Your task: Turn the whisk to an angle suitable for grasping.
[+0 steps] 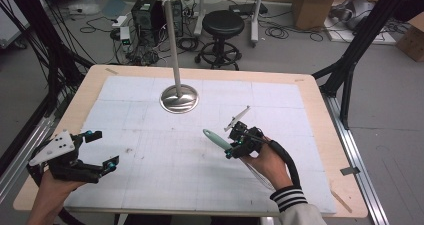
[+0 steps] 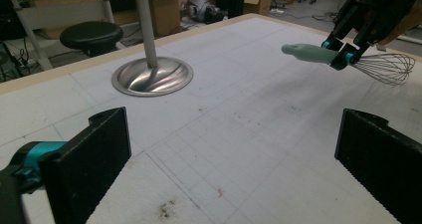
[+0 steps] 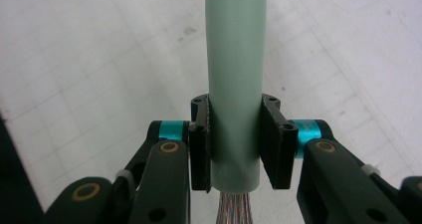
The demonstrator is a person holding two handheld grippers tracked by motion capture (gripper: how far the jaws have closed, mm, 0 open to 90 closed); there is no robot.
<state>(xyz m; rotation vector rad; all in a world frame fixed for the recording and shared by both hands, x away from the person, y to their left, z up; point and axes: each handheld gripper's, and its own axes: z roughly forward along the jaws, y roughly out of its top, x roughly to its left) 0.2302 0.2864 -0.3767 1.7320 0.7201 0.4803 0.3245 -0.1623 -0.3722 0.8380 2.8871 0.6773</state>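
A whisk (image 1: 215,138) with a pale green handle is held above the white mat right of centre. My right gripper (image 1: 228,151) is shut on that handle near its wire end. The right gripper view has the handle (image 3: 235,59) running straight up between the two black jaws of the right gripper (image 3: 235,144). In the left gripper view, the whisk (image 2: 311,53) hangs at the upper right, its wire loops pointing right, with the right gripper (image 2: 343,55) clamped on it. My left gripper (image 1: 104,149) is near the table's front left, open and holding nothing; its jaws stand wide apart (image 2: 231,159).
A metal stand with a round dished base (image 1: 179,99) and a tall pole rises at the mat's far middle. The white gridded mat (image 1: 280,105) covers most of the wooden table. A black stool (image 1: 222,22), boxes and cables sit on the floor beyond.
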